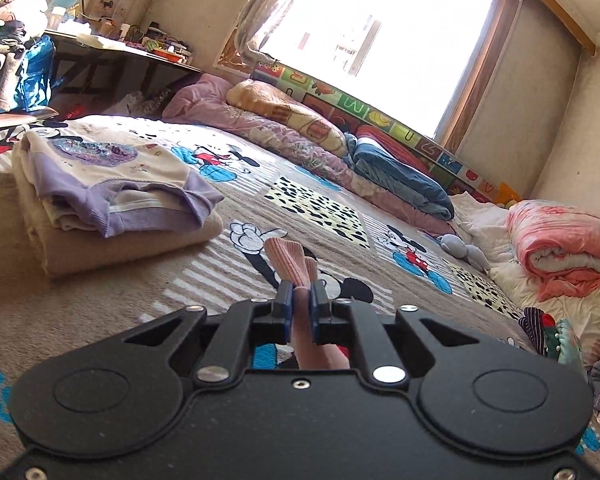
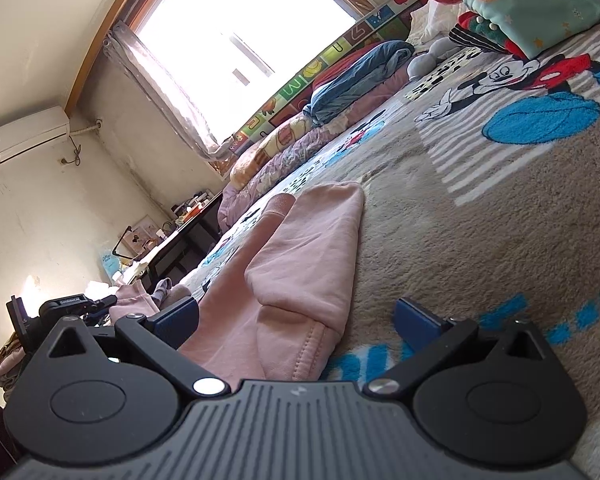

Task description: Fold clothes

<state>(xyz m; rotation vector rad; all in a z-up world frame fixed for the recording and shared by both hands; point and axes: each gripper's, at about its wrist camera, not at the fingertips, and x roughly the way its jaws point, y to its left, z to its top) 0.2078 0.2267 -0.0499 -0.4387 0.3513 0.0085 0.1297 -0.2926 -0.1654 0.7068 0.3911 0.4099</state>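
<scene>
1. Far left, left wrist view: a folded stack (image 1: 112, 200), with a lilac-trimmed top on a beige blanket, sits on the bed (image 1: 80, 312). It lies well apart from the work. Risk is low unless a wide swing of the left arm drags fabric across it.

2. Left claw (image 1: 300, 300): jaws are drawn close together, pinching a ribbed cuff of the pink garment (image 1: 290, 258). Only a narrow strip of cloth sits between the pads. Judged risk: the cuff slips free under tension, as the hold is near the edge of the fabric.

3. Centre, right wrist view: the pink garment (image 2: 300, 264) lies on the bed's cartoon-print cover (image 2: 480, 220), partly doubled over, with a seamed hem nearest the camera. The layers look loose. A pull from one end only would likely skew the fold or bunch the cloth on the plush pile.

4. Right claw (image 2: 296, 320): jaws stand wide open, holding nothing, straddling the near hem. Risk: closing here may catch one layer only, or snag the cover beneath.

5. Far right: a second clothes pile (image 2: 532, 20), teal on top, rests well apart. No hazard noted.
</scene>
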